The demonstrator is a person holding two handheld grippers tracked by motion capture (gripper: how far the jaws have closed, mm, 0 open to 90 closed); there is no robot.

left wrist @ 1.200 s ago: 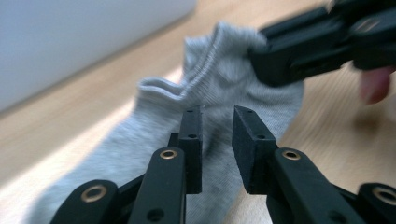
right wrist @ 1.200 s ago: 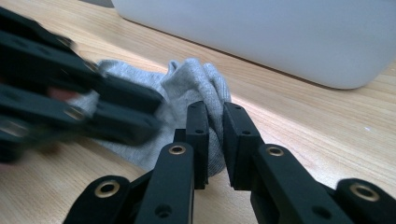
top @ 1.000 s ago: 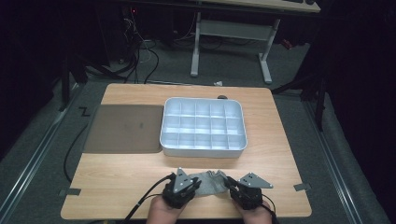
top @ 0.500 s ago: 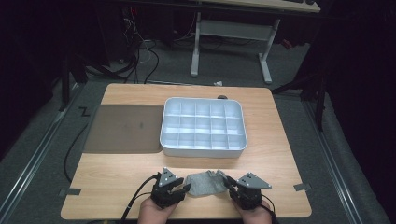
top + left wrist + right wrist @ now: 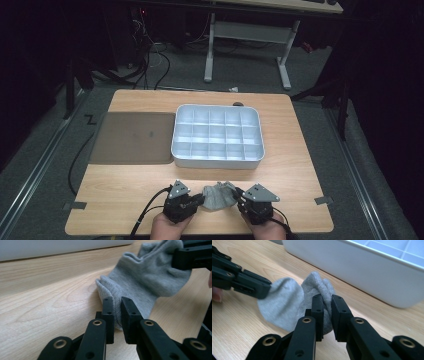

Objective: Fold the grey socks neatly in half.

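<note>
left tongs [image 5: 117, 320]: clamped on one end of the grey sock [image 5: 147, 287]. Jaws have just been closing, cloth pinched flat between them, narrow gap only.
right tongs [image 5: 326, 315]: clamped on the other end of the sock, bunched fabric squeezed between the jaws.
sock: near front edge of the worktop [image 5: 125, 185], strung between my two tongs, middle sagging onto the wood. From above it's a small crumpled lump [image 5: 218, 196] between both hands.
why two grips: one end each lets me pull it flat or fold it. A single pinch would leave it a wad.
tray [image 5: 218, 136]: white, divided into cells, all look empty, just behind the sock. Sock kept close so the carry is short, I'd guess.
mat [image 5: 131, 137]: dark, touching the tray's left side, nothing on it.
next, my guess: fold or roll small enough for one cell.
</note>
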